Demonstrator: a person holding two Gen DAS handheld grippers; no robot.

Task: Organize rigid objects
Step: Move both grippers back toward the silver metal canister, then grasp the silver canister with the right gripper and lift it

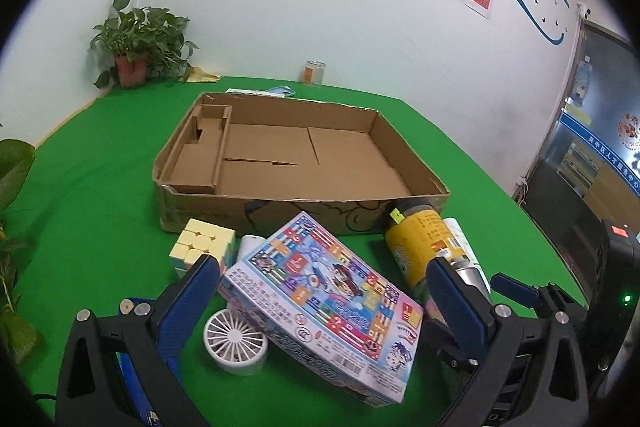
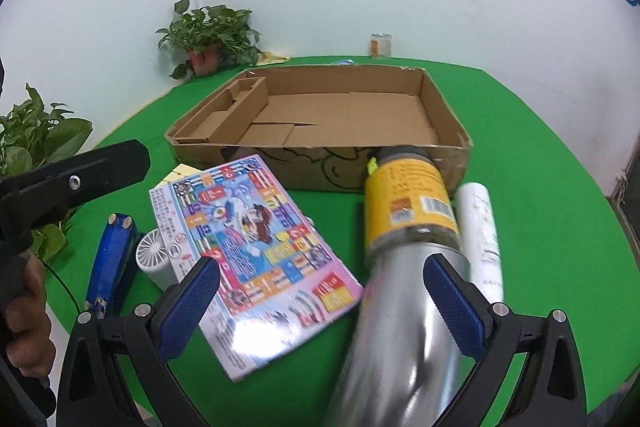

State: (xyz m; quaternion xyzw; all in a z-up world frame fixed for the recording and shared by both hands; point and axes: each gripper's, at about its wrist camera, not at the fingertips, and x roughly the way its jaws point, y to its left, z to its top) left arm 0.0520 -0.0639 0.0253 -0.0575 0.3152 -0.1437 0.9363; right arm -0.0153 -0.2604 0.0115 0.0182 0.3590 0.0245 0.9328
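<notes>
Game box (image 1: 324, 291) lies flat on green table (image 1: 100, 187), just short of cardboard tray (image 1: 304, 223), long axis slanting near-right to far-left. Left gripper (image 1: 324, 275) straddles it, jaws wide, holding nothing. Right gripper (image 2: 322, 281) likewise wide and unloaded, nearer the steel bottle (image 2: 404, 331).

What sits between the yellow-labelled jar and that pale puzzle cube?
The colourful game box lies between the jar and cube, with a white cylinder poking out beside the cube; the left wrist view shows this.
</notes>
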